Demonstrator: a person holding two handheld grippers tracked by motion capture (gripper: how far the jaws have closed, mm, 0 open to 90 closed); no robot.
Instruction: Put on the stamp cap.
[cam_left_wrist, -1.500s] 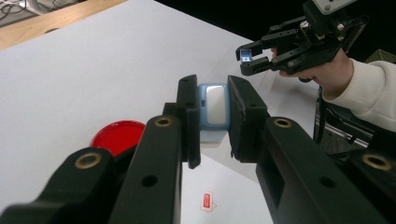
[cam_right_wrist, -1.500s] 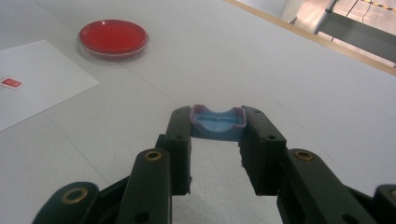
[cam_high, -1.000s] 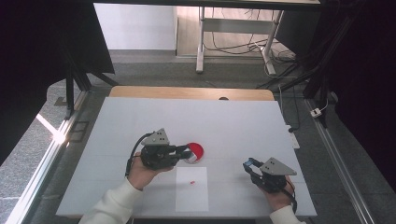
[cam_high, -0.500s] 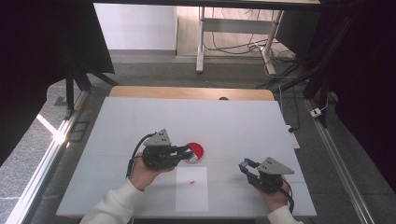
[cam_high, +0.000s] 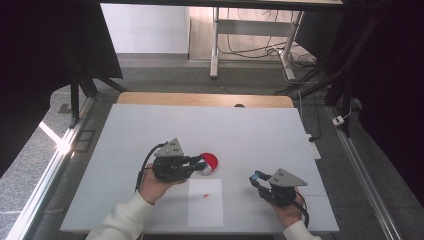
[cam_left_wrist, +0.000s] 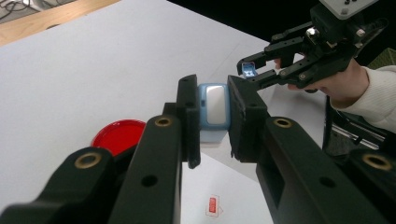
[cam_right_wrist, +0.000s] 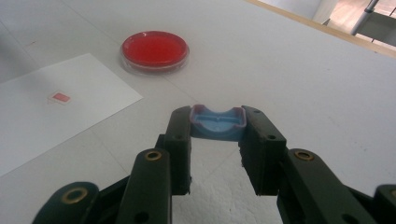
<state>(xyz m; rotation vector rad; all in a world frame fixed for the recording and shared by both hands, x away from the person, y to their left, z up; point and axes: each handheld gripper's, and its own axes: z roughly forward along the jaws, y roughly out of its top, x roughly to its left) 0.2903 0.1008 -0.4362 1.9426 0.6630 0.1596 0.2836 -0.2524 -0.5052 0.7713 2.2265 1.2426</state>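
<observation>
Since the earlier frame the right gripper (cam_high: 257, 178) has shifted slightly toward the table's near edge; the left gripper (cam_high: 204, 163) is unmoved. Left jaws are clamped on a blue-and-white case (cam_left_wrist: 213, 108) held above the red dish (cam_left_wrist: 117, 136); right jaws pinch a small blue lid (cam_right_wrist: 218, 122) above the table (cam_high: 150, 125). The white sheet (cam_high: 205, 210) carries 1 red label (cam_high: 205, 195), its writing illegible.

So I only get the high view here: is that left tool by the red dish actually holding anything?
Observer: Yes. The left tool is clamped on a small light-blue case with a grey-white face.
Operator: And the blue speck at the right tool?
Observer: The right tool grips a shallow blue piece, hollow inside, with a pinkish rim.
</observation>
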